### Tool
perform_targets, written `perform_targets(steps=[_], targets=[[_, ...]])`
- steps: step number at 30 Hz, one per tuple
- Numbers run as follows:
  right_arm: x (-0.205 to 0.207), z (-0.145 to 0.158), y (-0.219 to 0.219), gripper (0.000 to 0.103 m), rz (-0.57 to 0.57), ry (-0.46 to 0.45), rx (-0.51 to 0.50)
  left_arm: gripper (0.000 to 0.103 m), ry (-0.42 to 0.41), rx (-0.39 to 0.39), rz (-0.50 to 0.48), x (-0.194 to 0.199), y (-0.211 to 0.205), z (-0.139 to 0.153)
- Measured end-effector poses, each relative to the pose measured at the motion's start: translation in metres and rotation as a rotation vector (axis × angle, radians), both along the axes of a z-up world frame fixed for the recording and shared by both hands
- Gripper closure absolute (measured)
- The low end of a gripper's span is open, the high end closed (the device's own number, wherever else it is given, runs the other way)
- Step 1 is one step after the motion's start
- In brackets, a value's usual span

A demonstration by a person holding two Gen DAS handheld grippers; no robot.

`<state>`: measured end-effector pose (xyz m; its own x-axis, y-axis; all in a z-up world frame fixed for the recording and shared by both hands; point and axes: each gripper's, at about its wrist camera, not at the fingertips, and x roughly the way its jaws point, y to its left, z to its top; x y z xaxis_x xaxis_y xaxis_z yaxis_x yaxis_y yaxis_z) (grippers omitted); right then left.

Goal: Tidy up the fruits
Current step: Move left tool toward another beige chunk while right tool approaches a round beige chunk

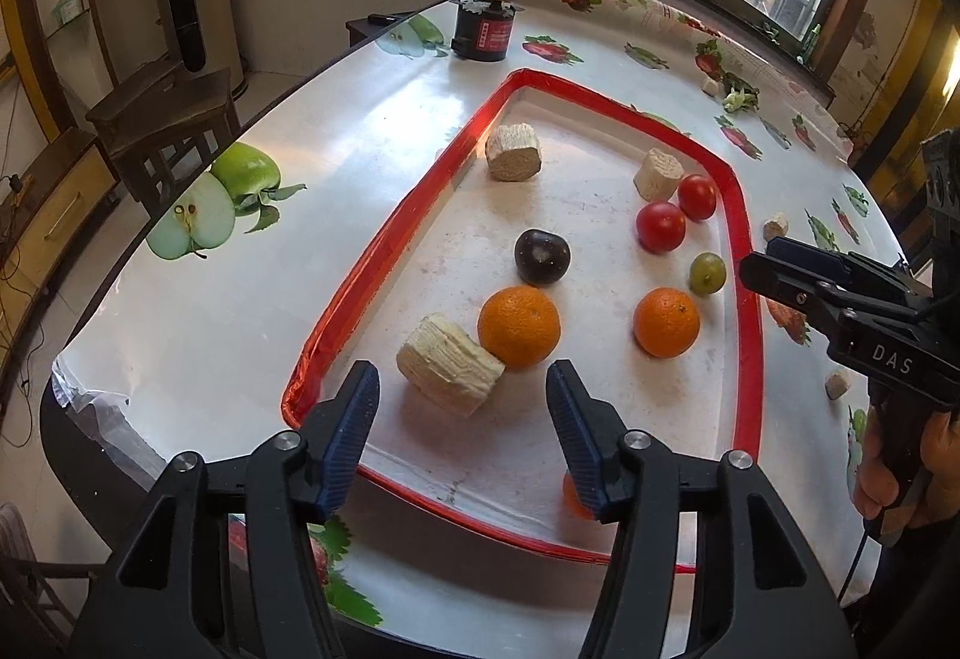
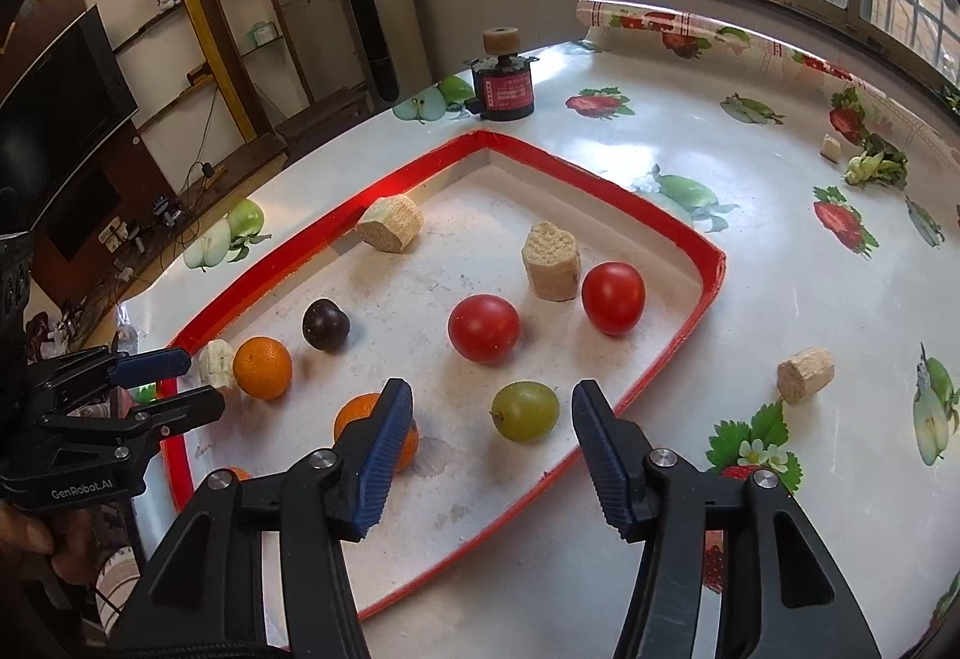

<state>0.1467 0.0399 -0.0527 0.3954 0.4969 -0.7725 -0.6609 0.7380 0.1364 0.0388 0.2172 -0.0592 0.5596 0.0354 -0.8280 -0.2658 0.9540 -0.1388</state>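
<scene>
A red-rimmed tray (image 1: 384,239) (image 2: 696,323) holds two oranges (image 1: 519,326) (image 1: 667,321), two tomatoes (image 2: 483,328) (image 2: 613,297), a dark plum (image 1: 542,257) (image 2: 325,323), a green grape (image 2: 525,411) (image 1: 707,273) and pale cylindrical chunks (image 1: 450,364). My left gripper (image 1: 462,413) is open and empty just above the near chunk and orange. My right gripper (image 2: 492,437) is open and empty, with the grape between its fingers ahead. A small orange fruit (image 1: 570,494) peeks behind the left gripper's right finger.
A black cylinder device (image 1: 483,32) (image 2: 503,89) stands at the table's far side. Loose pale chunks (image 2: 805,375) (image 2: 831,147) and a green leafy scrap (image 2: 876,167) lie on the fruit-print tablecloth right of the tray. A chair (image 1: 162,119) stands past the left edge.
</scene>
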Motion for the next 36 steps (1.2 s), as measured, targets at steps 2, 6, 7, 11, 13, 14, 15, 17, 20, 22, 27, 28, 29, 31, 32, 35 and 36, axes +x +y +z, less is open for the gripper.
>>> perform_targets(steps=[2, 6, 7, 11, 13, 14, 15, 17, 20, 22, 27, 28, 29, 31, 32, 35, 36], targets=[[-0.004, 0.005, -0.013, 0.046, -0.016, -0.007, 0.016, 0.046, -0.003, -0.003, -0.004, 0.0, -0.003, 0.002], [-0.011, 0.009, -0.04, 0.045, -0.054, -0.01, 0.03, 0.046, -0.011, -0.008, -0.027, 0.002, -0.013, 0.005], [-0.012, 0.009, -0.046, 0.045, -0.065, -0.009, 0.031, 0.046, -0.014, -0.01, -0.033, 0.002, -0.016, 0.007], [-0.015, 0.007, -0.072, 0.045, -0.108, -0.003, 0.028, 0.046, -0.025, -0.021, -0.062, 0.005, -0.031, 0.013], [-0.016, 0.006, -0.083, 0.045, -0.128, -0.001, 0.027, 0.046, -0.03, -0.019, -0.079, 0.006, -0.039, 0.016], [-0.016, 0.006, -0.089, 0.045, -0.138, 0.0, 0.026, 0.046, -0.033, -0.02, -0.089, 0.007, -0.043, 0.017], [-0.017, 0.006, -0.095, 0.045, -0.148, 0.0, 0.028, 0.046, -0.036, -0.019, -0.098, 0.008, -0.048, 0.019], [-0.019, 0.006, -0.107, 0.045, -0.168, 0.002, 0.03, 0.046, -0.04, -0.019, -0.117, 0.011, -0.057, 0.021], [-0.02, 0.005, -0.122, 0.045, -0.194, 0.004, 0.031, 0.046, -0.043, -0.019, -0.147, 0.015, -0.071, 0.024], [-0.022, 0.004, -0.131, 0.045, -0.208, 0.007, 0.029, 0.046, -0.046, -0.02, -0.166, 0.019, -0.08, 0.026], [-0.025, -0.001, -0.152, 0.045, -0.244, 0.018, 0.023, 0.046, -0.061, -0.02, -0.21, 0.028, -0.102, 0.034], [-0.026, -0.002, -0.155, 0.045, -0.25, 0.019, 0.024, 0.046, -0.062, -0.02, -0.219, 0.031, -0.107, 0.036], [-0.027, -0.002, -0.158, 0.045, -0.254, 0.02, 0.025, 0.046, -0.065, -0.019, -0.229, 0.034, -0.111, 0.038], [-0.03, -0.003, -0.162, 0.045, -0.256, 0.017, 0.027, 0.046, -0.071, -0.013, -0.249, 0.04, -0.121, 0.041], [-0.031, -0.003, -0.164, 0.045, -0.256, 0.015, 0.027, 0.046, -0.073, -0.009, -0.257, 0.044, -0.126, 0.042], [-0.034, -0.007, -0.166, 0.045, -0.248, 0.02, 0.022, 0.046, -0.074, -0.006, -0.283, 0.053, -0.139, 0.045], [-0.035, -0.008, -0.166, 0.046, -0.244, 0.026, 0.024, 0.046, -0.072, -0.004, -0.29, 0.056, -0.143, 0.045]])
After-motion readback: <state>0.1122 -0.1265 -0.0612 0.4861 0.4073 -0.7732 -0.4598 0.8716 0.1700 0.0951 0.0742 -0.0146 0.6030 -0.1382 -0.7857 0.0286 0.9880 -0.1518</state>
